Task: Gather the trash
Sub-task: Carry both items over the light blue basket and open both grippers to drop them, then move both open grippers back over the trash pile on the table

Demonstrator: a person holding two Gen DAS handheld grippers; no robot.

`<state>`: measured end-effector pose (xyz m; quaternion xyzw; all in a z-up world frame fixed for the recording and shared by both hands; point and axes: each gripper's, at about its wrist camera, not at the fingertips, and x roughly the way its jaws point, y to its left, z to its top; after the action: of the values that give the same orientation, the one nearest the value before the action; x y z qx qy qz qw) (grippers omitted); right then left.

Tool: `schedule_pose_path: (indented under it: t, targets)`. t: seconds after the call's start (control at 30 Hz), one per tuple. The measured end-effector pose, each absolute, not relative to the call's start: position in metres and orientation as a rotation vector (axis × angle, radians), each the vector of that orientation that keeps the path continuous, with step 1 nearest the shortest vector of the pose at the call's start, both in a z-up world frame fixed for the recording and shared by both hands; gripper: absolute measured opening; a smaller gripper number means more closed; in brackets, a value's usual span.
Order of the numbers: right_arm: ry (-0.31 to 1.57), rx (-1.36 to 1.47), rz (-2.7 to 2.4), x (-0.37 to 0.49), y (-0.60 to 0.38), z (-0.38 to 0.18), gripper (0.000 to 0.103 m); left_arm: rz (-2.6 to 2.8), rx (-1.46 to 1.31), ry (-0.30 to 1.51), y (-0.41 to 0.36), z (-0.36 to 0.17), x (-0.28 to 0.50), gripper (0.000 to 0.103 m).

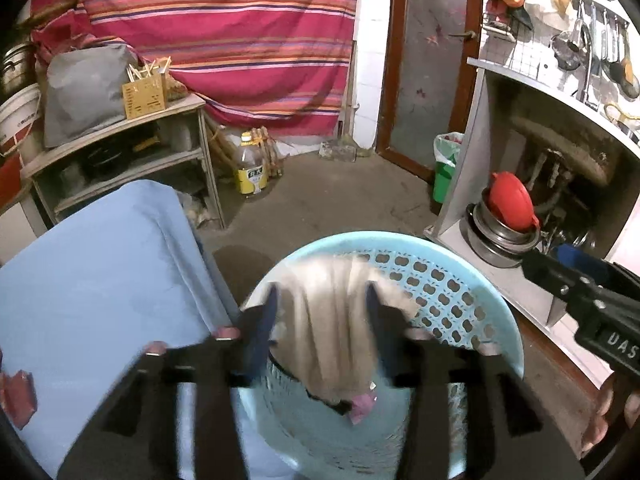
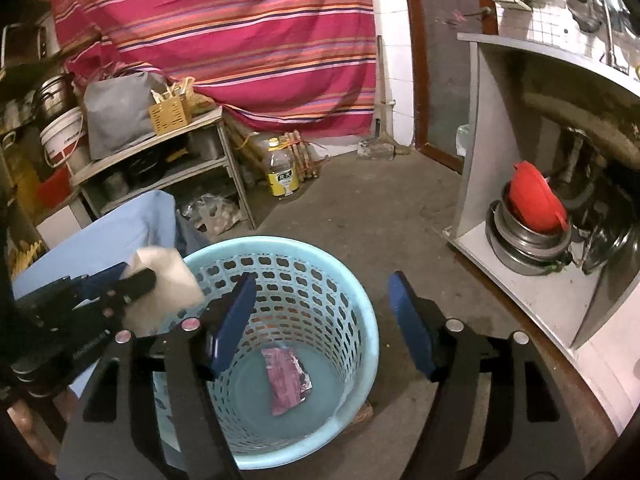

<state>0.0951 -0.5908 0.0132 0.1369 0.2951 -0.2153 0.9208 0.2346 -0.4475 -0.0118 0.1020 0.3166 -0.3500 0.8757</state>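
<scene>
A striped red cloth [image 2: 224,40] hangs across the far wall, straight ahead of the claw. Right of it stand white tiles [image 2: 394,60] and a brown-framed door [image 2: 436,72]. The floor [image 2: 360,208] is bare grey concrete, dim and stained. Ahead to the left, a grey shelf [image 2: 160,160] carries a grey bag [image 2: 116,112] and a yellow holder [image 2: 170,114], with a white bucket [image 2: 64,136] beside it. An oil bottle [image 2: 282,172] stands on the floor near the cloth. To the right, an open counter [image 2: 480,140] shelters steel bowls [image 2: 524,248] with a red lid [image 2: 538,200] on top. A green bin [image 1: 446,168] stands by the door. Nearer left lies a blue sheet [image 1: 100,272].
</scene>
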Motion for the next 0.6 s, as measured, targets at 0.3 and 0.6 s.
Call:
schedule_pose_path:
  t: [0.3,0.6]
  targets:
    - [0.609,0.266,-0.437,0.097,-0.588,0.012,0.070,-0.696,0.203,0.639,-0.431,-0.004,0.232,0.079]
    - [0.594,0.225,-0.391,0.111,-0.545,0.018,0.092,-0.595,0.159,0.605,-0.362,0.017,0.236,0.088]
